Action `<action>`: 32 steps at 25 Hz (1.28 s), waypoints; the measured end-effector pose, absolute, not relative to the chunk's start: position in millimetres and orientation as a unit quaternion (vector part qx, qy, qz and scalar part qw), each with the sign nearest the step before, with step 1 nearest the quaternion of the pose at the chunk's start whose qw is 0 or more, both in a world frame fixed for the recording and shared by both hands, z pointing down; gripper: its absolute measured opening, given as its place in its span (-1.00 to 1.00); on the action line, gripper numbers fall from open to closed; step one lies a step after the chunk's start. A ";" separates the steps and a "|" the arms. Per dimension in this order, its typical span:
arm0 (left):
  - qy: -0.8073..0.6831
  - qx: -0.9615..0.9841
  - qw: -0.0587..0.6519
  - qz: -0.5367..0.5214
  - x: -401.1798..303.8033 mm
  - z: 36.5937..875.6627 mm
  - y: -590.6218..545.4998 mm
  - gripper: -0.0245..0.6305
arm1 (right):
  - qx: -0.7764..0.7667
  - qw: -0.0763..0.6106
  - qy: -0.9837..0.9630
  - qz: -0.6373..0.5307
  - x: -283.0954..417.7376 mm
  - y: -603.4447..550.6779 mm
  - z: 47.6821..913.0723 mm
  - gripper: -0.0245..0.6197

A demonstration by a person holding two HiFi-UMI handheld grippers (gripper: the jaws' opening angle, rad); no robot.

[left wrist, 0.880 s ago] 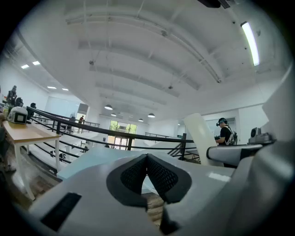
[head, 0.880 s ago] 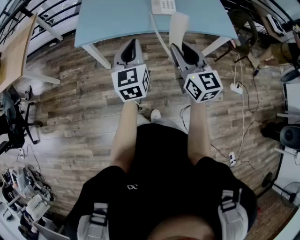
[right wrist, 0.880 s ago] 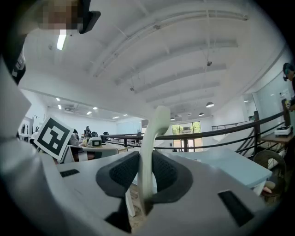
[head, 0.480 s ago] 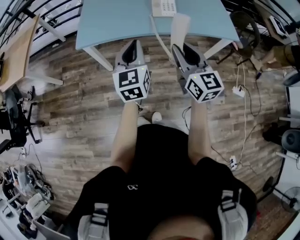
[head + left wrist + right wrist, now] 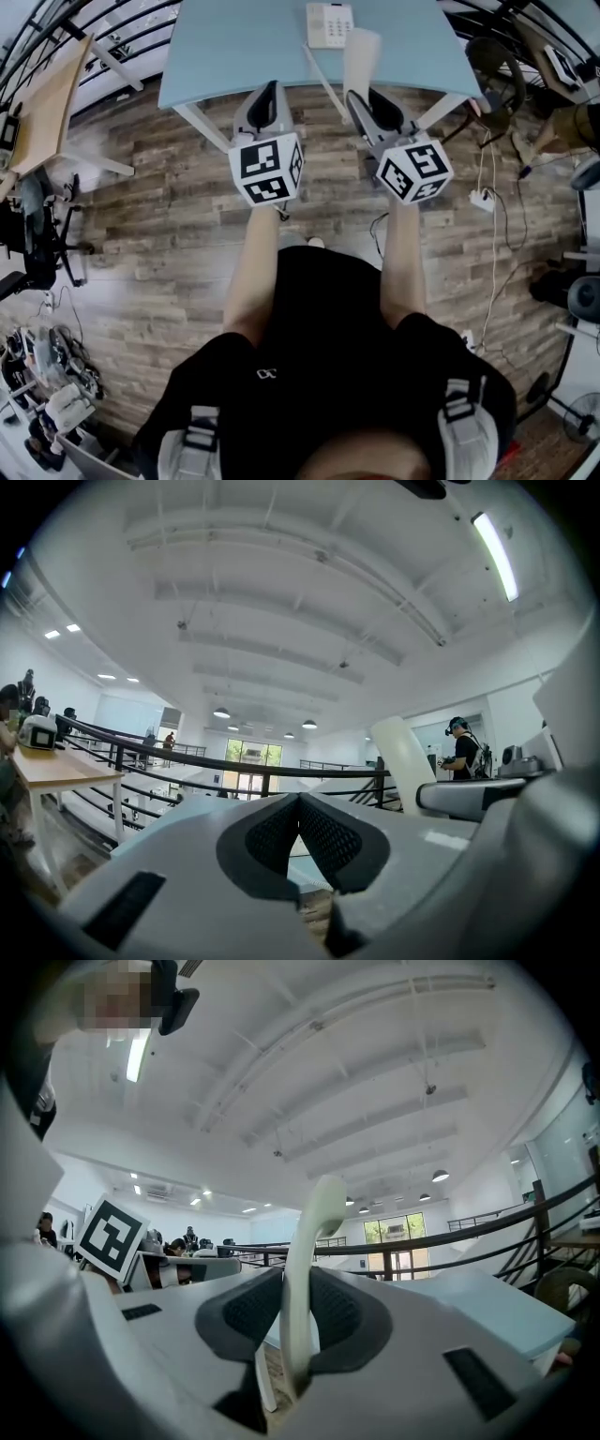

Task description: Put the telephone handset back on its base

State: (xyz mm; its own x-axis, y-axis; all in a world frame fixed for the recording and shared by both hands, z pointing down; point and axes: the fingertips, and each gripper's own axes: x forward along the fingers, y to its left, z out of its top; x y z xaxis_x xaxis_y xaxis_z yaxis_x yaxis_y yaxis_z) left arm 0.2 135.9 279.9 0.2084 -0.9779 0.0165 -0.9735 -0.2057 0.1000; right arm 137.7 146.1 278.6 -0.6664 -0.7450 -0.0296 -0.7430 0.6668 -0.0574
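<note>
The right tool (image 5: 298, 1326) clamps the low end of the white curved plastic handset (image 5: 314, 1232), upright near the white keypad base (image 5: 328, 23) on the pale blue surface (image 5: 234, 47). The left tool (image 5: 300, 803) is closed and empty. Held so low (a long lever), the handset could pivot and seat crooked.

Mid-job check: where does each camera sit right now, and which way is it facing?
Head view: on the person's head, looking steeply down at the table, phone base and floor; shows torso, forearms, left gripper, right gripper.
Left gripper view: on the left gripper, tilted up at ceiling and railing; own jaws together, empty.
Right gripper view: on the right gripper, tilted up too; own jaws clamp the handset.
Shared: the handset shows in all three.
</note>
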 end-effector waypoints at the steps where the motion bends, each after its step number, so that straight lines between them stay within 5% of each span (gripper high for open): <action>1: -0.629 0.776 0.042 -0.026 2.2 278.7 136.5 -0.93 | -0.407 0.024 0.913 -0.019 139.6 144.2 278.5 -0.67; 15: -0.630 0.776 0.034 -0.011 -11.1 280.8 91.6 -0.93 | -0.409 0.039 0.910 -0.048 134.7 93.9 286.2 -0.67; 32: -0.603 0.790 0.109 0.027 -43.1 358.3 -134.7 -0.93 | -0.444 0.035 0.884 -0.140 111.7 -124.7 349.0 -0.67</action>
State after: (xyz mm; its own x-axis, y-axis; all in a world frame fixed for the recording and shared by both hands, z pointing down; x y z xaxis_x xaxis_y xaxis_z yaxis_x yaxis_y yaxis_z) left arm -43.1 -134.7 358.3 0.2712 -0.9465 0.1749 -0.9584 -0.2487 0.1400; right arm 111.7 -124.7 349.0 -0.6032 -0.7952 0.0626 -0.7756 0.5664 -0.2785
